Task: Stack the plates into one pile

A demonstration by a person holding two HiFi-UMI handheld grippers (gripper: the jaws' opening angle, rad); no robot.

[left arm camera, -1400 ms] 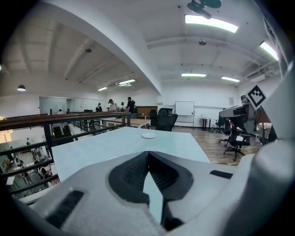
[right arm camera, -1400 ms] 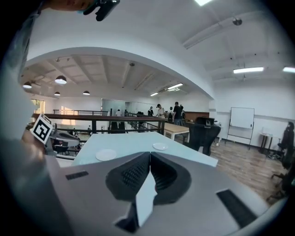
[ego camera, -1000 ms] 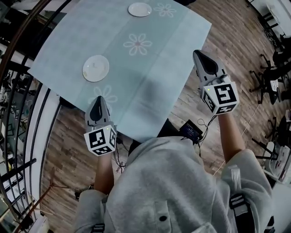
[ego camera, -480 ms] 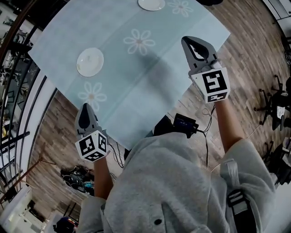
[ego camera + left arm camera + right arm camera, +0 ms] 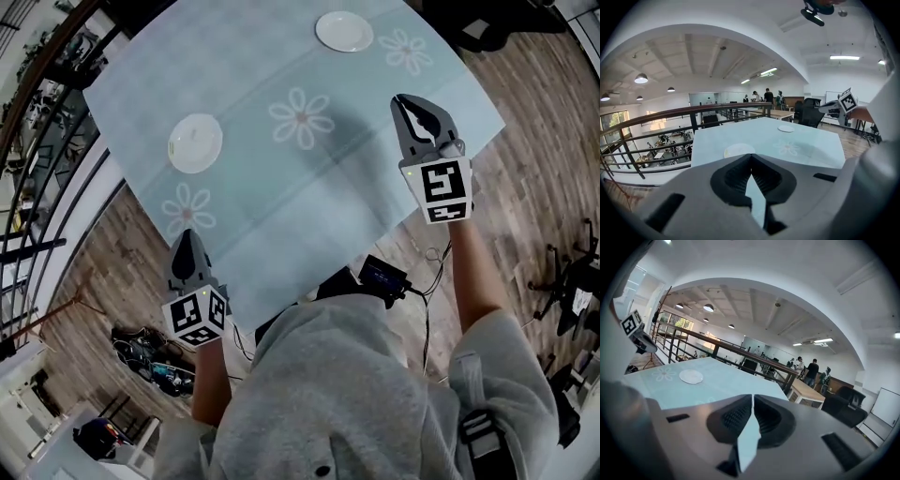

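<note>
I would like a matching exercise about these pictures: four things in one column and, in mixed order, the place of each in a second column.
1. left gripper
2. right gripper
3. nearer plate
4. farther plate

a. by the far edge of the table
b. over the table's right part
c. on the table's left part
d. at the table's near left edge

Pairs: 1-d, 2-b, 3-c, 4-a.

Pale blue flower-print tablecloth (image 5: pixel 281 197), wood floor (image 5: pixel 525 141), black railing (image 5: pixel 693 112), black box (image 5: pixel 382 275) and cable tangle (image 5: pixel 150 352) on floor.
</note>
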